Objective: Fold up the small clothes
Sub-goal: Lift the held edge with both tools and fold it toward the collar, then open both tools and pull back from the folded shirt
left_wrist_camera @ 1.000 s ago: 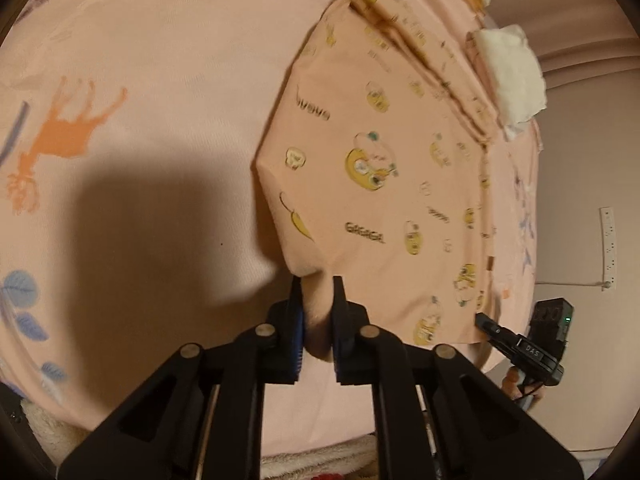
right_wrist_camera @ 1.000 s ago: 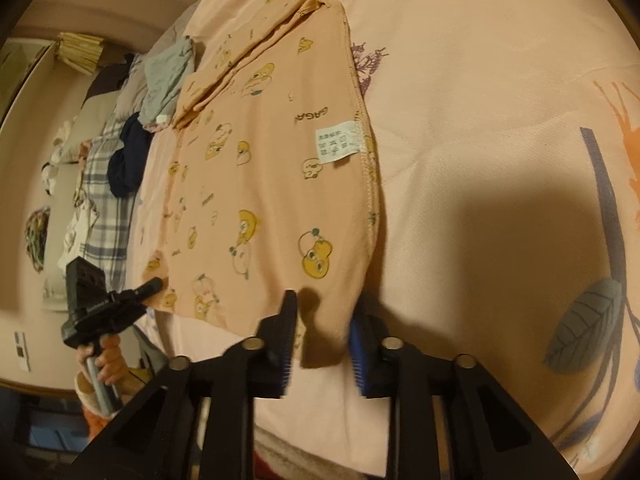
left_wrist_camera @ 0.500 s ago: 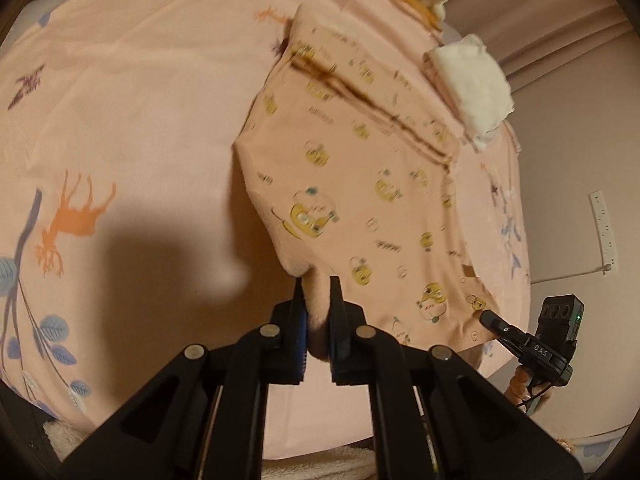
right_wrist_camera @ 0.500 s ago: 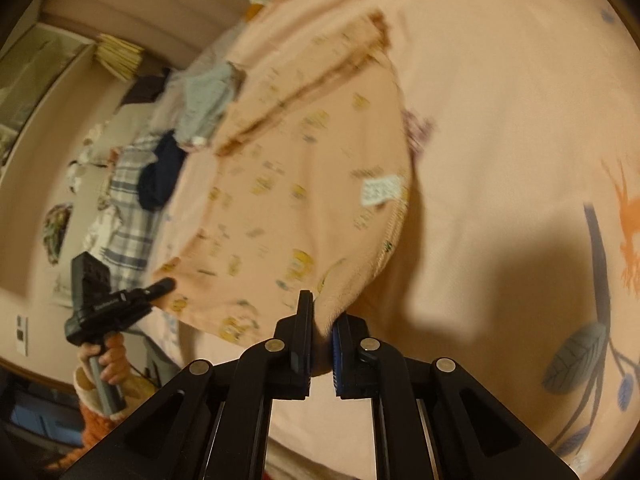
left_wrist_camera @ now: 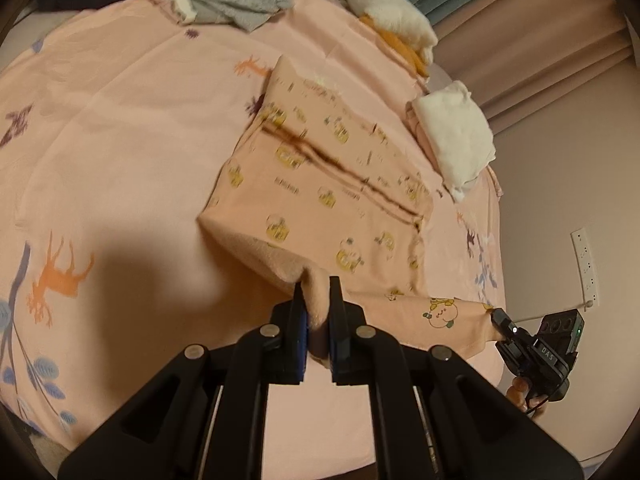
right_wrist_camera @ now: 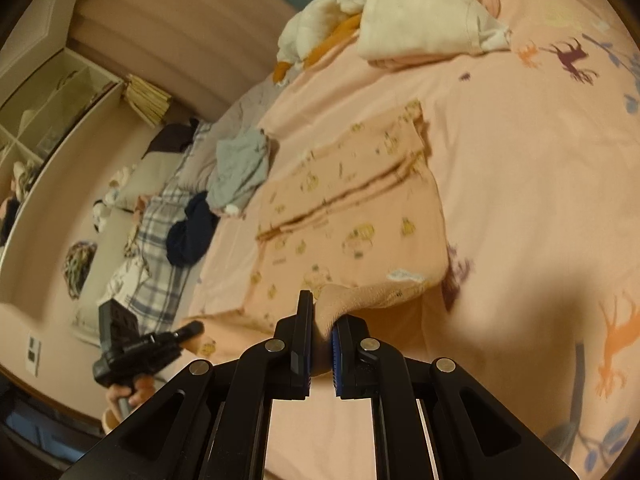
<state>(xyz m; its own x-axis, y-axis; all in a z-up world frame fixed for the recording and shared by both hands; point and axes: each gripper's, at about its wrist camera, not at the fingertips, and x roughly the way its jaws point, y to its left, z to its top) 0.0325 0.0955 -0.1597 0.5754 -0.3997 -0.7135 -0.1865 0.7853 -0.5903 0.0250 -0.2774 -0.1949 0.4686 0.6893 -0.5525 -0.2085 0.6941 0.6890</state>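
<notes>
A small peach garment [left_wrist_camera: 320,184] printed with yellow cartoon figures lies on the pink bed sheet [left_wrist_camera: 120,140], its near edge raised off the bed. My left gripper [left_wrist_camera: 317,304] is shut on one near corner of that edge. In the right wrist view the same garment [right_wrist_camera: 352,216] shows a white label near its lifted hem, and my right gripper [right_wrist_camera: 322,320] is shut on the other near corner. Each gripper appears in the other's view: the right gripper [left_wrist_camera: 500,316] at lower right, the left gripper [right_wrist_camera: 192,330] at lower left, held in a hand.
A folded white cloth [left_wrist_camera: 456,140] and a white-and-orange plush [left_wrist_camera: 384,12] lie at the far side of the bed. Grey [right_wrist_camera: 240,172] and dark blue [right_wrist_camera: 192,232] clothes sit in a loose pile by a plaid blanket [right_wrist_camera: 156,264]. A wall socket strip [left_wrist_camera: 586,268] is at right.
Both grippers have risen, lifting the garment's near edge off the sheet. The right jaws closed fully onto the hem. More of the far bed and the room has come into view.
</notes>
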